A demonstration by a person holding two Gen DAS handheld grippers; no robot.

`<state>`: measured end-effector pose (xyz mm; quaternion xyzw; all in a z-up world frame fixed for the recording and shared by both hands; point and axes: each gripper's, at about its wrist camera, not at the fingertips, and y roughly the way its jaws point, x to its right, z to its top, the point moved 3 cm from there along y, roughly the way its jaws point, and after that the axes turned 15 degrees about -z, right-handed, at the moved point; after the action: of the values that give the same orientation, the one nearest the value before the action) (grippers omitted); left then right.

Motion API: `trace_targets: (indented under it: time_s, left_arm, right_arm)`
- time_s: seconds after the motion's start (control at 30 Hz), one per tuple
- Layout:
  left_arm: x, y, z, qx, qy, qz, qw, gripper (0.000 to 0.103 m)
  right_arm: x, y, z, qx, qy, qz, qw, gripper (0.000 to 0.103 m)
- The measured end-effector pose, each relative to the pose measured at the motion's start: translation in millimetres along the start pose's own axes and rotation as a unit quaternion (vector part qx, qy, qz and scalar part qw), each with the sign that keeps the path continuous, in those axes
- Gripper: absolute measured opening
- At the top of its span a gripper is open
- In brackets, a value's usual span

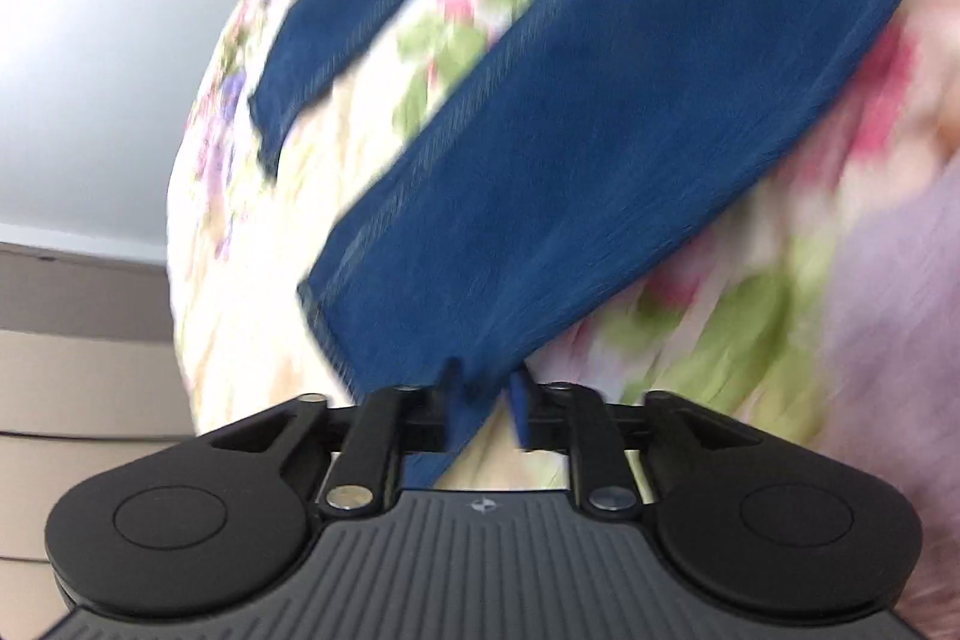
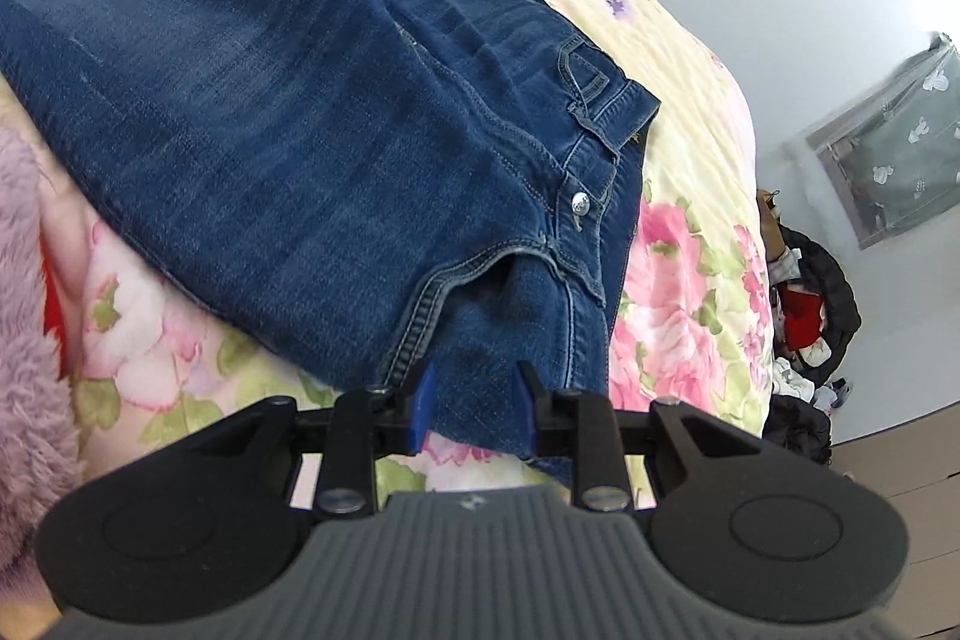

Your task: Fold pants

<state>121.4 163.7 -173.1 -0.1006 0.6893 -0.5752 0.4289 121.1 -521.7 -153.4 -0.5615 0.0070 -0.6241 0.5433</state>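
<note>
Blue denim pants [image 2: 270,100] lie flat on a floral bedspread [image 2: 690,148]. The right wrist view shows their waist end, with a metal button [image 2: 579,203] and a belt loop. My right gripper [image 2: 474,403] is shut on the waist's near corner, and denim fills the gap between its blue pads. The left wrist view is blurred. It shows two pant legs, the near one [image 1: 600,130] and the far one [image 1: 372,10]. My left gripper [image 1: 483,400] is shut on the near leg's hem corner, which hangs down between its fingers.
A fuzzy purple blanket [image 2: 24,310] lies at the bed's near side, also seen as a purple patch [image 1: 900,310]. Beyond the bed edge are a pile of dark and red clothes [image 2: 810,310], a curtained window [image 2: 900,148] and a grey wall [image 1: 90,40].
</note>
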Motion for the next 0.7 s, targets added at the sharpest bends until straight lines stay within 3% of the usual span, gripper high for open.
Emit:
trace_targets:
  time_s: [0.1,0.3,0.33,0.37,0.4,0.57,0.7]
  left_arm:
    - [-4,14,-9,-0.017,-0.009,0.014,0.9997,0.034]
    - [-5,24,-12,0.012,-0.042,0.033,0.9985,0.034]
    - [-5,25,-11,0.014,-0.046,0.037,0.9982,0.03]
    - [-6,25,-10,0.017,-0.054,0.04,0.9976,0.015]
    - [-8,23,-8,0.023,-0.063,0.041,0.9969,0.007]
    - [-34,-7,-4,0.089,-0.146,0.037,0.9846,0.003]
    - [-56,-32,4,0.118,-0.187,0.034,0.9748,0.003]
  right_arm:
    - [-1,-2,-8,0.002,0.005,0.001,1.0,0.024]
    - [-7,-7,-21,0.005,-0.019,0.004,1.0,0.024]
    - [-9,-10,-22,0.009,-0.028,0.003,1.0,0.024]
    - [-11,-13,-23,0.015,-0.039,0.001,0.999,0.025]
    - [-13,-15,-23,0.02,-0.049,0.0,0.999,0.025]
    - [-26,-23,-26,0.041,-0.109,0.0,0.993,0.027]
    - [-40,-22,-26,0.05,-0.157,-0.001,0.986,0.032]
